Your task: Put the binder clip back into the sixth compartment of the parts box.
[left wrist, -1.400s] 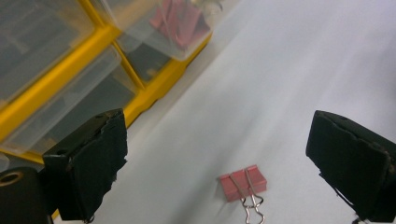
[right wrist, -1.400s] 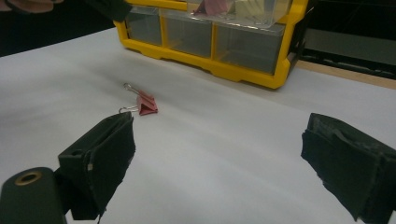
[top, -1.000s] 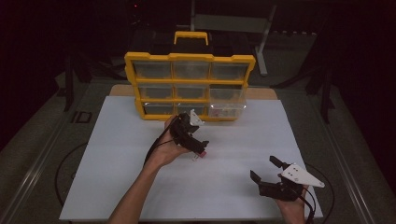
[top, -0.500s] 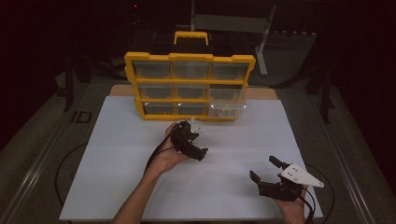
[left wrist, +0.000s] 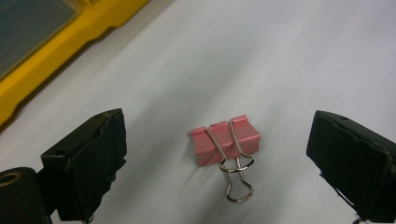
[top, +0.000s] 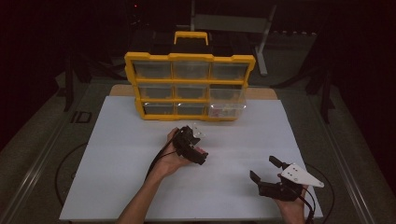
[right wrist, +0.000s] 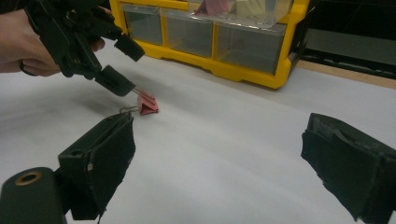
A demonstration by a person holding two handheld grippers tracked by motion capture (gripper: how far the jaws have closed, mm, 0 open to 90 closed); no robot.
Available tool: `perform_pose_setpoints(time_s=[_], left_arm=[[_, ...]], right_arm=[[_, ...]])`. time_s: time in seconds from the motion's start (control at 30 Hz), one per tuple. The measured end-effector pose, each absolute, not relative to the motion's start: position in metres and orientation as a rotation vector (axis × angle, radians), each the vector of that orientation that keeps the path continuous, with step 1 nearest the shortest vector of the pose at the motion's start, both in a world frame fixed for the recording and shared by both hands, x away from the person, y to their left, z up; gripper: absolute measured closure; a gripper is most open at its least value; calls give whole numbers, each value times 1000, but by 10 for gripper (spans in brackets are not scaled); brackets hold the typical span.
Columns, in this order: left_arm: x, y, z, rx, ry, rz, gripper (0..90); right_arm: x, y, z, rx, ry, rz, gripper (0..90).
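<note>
I see the white surface (top: pixel 140 186) filling the lower frame of the high view, the yellow drawer organizer (top: pixel 189 86) at upper centre. My left hand-held gripper (top: pixel 200 156) sits mid-frame, jaws spread wide; in the left gripper view the pink binder clip (left wrist: pixel 225 142) lies flat at centre between them, untouched. My right hand-held gripper (top: pixel 266 170), lower right, is also spread and holds nothing. I judge the risk is pinching only the thin wire handles (left wrist: pixel 237 179): the clip could swivel, skid on the smooth sheet or spring free.
</note>
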State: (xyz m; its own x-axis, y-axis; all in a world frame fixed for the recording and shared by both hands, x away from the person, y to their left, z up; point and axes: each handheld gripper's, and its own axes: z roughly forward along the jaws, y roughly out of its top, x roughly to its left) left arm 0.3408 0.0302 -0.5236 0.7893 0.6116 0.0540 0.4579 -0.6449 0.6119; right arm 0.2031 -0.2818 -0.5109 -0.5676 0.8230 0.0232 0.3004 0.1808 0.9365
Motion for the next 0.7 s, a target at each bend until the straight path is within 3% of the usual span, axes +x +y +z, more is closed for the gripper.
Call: perform_pose_setpoints(time_s=[0.37, 0.7], left_arm=[[339, 22, -542, 2429, 810, 317, 70], [339, 21, -551, 2415, 857, 293, 242]], right_arm=[[204, -282, -511, 1049, 1967, 1378, 90], [204, -282, -511, 1052, 1965, 1379, 90]])
